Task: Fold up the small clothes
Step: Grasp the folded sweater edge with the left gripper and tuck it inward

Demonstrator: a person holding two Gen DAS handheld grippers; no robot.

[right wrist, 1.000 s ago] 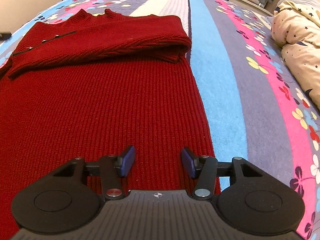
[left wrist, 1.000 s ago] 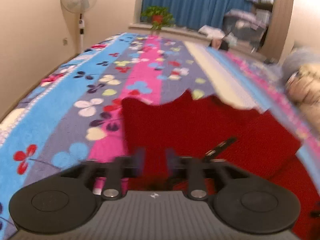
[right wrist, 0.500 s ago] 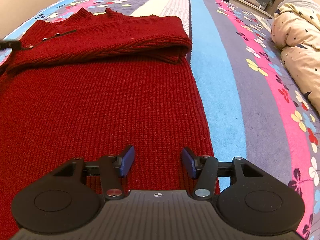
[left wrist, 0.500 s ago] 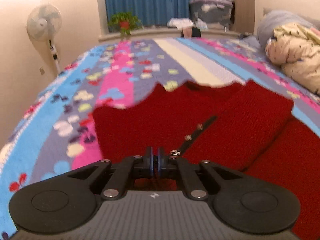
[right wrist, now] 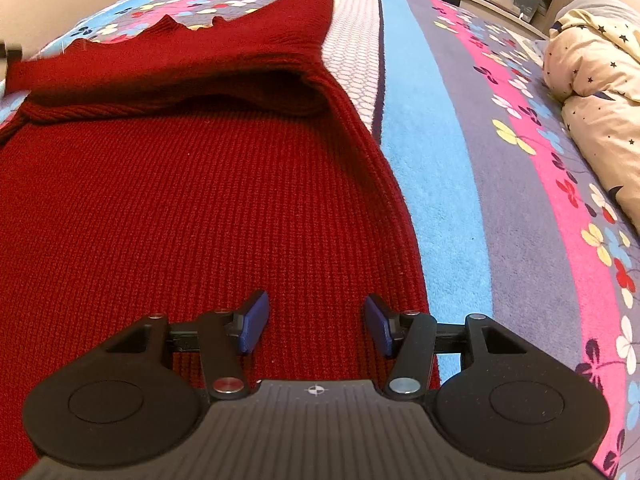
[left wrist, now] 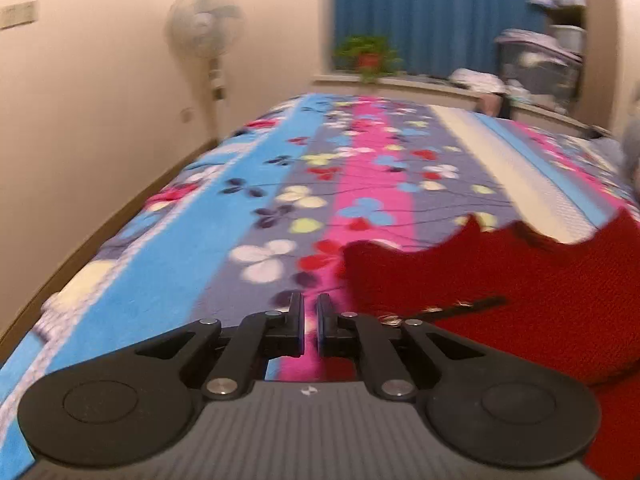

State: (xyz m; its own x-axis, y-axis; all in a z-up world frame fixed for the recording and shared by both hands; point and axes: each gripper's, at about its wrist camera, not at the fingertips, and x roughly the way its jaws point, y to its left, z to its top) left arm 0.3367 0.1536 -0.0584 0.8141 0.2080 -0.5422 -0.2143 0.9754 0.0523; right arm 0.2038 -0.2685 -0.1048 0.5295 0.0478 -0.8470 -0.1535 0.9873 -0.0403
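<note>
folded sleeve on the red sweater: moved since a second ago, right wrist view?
Yes. The folded sleeve has lifted and swung up the bed: its end now reaches the white stripe, with a gap beneath.

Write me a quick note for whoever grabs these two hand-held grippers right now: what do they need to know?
Left gripper: shut, apparently pinching the red sweater at its far left edge; that upper layer is raised off the body.
Right gripper: open, empty, above the sweater's lower body near its right edge.
The sweater lies on the flowered bedspread.
Done: the upper part is partly folded over.
Left: probably lay that fold flat, then fold the body up.
</note>
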